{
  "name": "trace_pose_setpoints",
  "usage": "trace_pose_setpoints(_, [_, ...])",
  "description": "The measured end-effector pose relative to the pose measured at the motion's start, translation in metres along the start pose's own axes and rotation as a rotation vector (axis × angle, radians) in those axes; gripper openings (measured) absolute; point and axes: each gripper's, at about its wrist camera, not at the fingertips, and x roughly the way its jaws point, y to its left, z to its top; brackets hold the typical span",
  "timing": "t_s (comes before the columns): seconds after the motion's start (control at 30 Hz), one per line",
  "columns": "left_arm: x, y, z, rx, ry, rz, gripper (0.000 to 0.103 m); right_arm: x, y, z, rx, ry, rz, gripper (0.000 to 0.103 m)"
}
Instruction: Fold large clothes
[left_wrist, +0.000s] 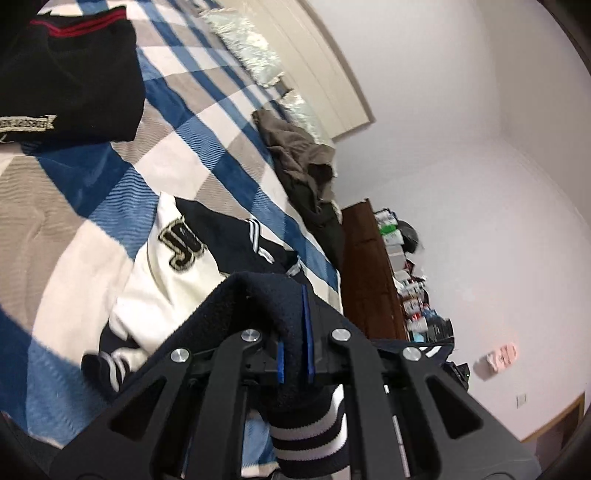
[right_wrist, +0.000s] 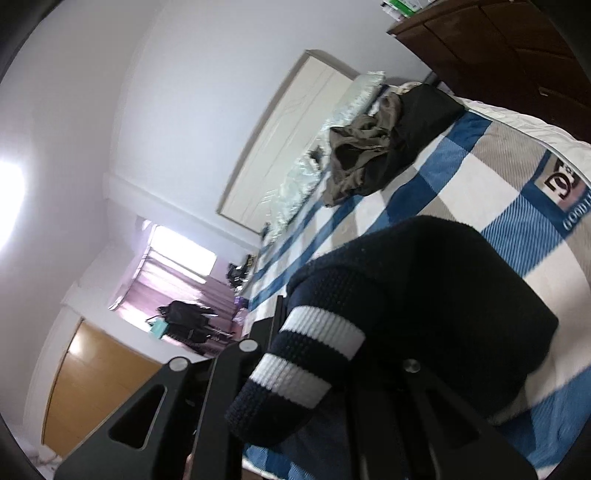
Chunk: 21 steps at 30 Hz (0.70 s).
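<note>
From the left wrist, the left gripper (left_wrist: 293, 332) pinches the navy-and-white varsity jacket (left_wrist: 177, 266), which trails onto the checked bedspread (left_wrist: 229, 122).

From the right wrist, its striped hem (right_wrist: 314, 354) buries the right gripper (right_wrist: 332, 369), clamped on it.
</note>
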Motion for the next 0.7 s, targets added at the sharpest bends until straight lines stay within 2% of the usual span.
trace_pose_setpoints(0.2, [0.069, 0.034, 0.050, -0.065, 0.033, 0.075, 0.008, 0.100, -0.033, 0.046, 0.005, 0.065, -0.166, 0.010])
trace_pose_setpoints(0.4, [0.151, 0.093, 0.081, -0.120, 0.129, 0.214, 0.008, 0.206, -0.097, 0.057, -0.001, 0.208, -0.402, 0.010])
trace_pose_setpoints(0.47, [0.172, 0.106, 0.086, -0.107, 0.158, 0.255, 0.008, 0.228, -0.112, 0.059, 0.005, 0.241, -0.442, 0.010])
trace_pose_setpoints(0.57, [0.193, 0.123, 0.094, -0.114, 0.190, 0.276, 0.009, 0.257, -0.130, 0.064, -0.006, 0.286, -0.480, 0.010])
trace_pose_setpoints(0.7, [0.207, 0.139, 0.105, -0.153, 0.205, 0.270, 0.011, 0.283, -0.147, 0.074, 0.003, 0.330, -0.506, 0.011])
